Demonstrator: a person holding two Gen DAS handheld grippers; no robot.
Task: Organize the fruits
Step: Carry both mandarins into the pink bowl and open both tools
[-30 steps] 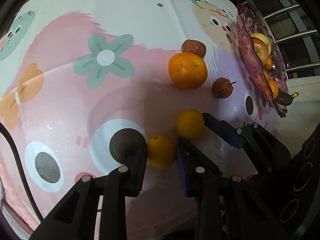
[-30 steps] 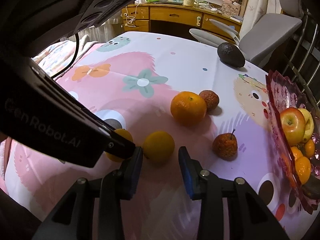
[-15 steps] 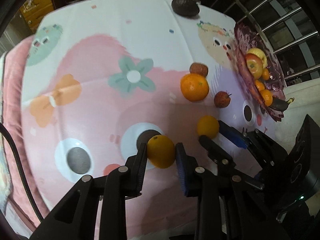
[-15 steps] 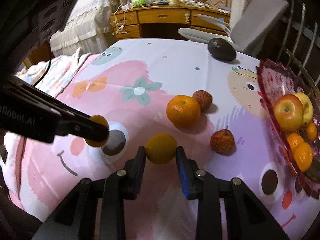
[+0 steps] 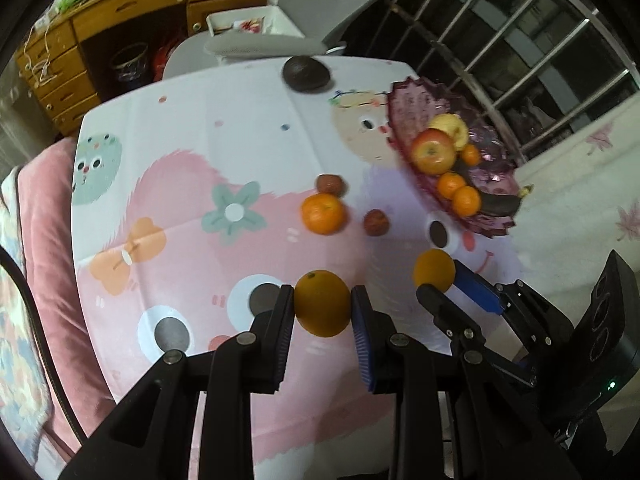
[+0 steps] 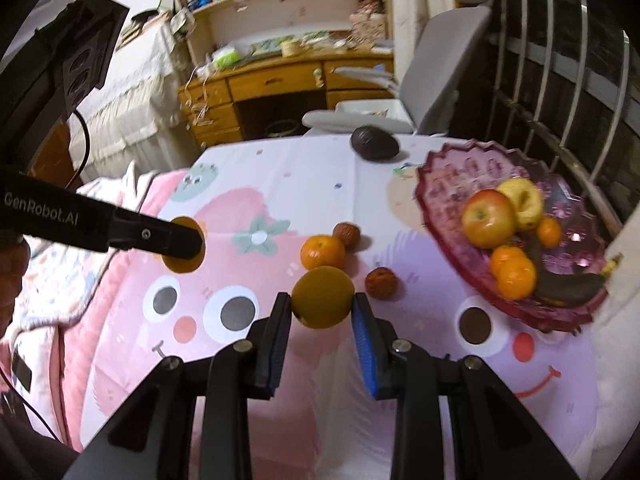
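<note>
My left gripper [image 5: 322,305] is shut on a yellow-orange citrus fruit [image 5: 322,303], lifted above the cartoon-print tablecloth [image 5: 192,184]. My right gripper [image 6: 322,299] is shut on a second yellow-orange citrus fruit [image 6: 322,297], also in the air; that fruit [image 5: 434,271] shows in the left wrist view too. On the cloth lie a larger orange [image 6: 322,252], two small reddish-brown fruits [image 6: 346,234] [image 6: 381,282] and a dark avocado [image 6: 374,142]. A purple glass bowl [image 6: 448,168] at the right holds apples, small oranges and a dark banana.
A grey office chair [image 6: 436,76] stands behind the table's far edge, with a wooden desk [image 6: 276,80] and bookshelf beyond. Metal railing bars [image 6: 560,92] run along the right behind the bowl. A pink blanket [image 5: 44,208] lies left of the table.
Both grippers have risen from the tablecloth, each carrying its citrus fruit. The right jaws closed fully onto theirs. The table now looks farther away in both views.
</note>
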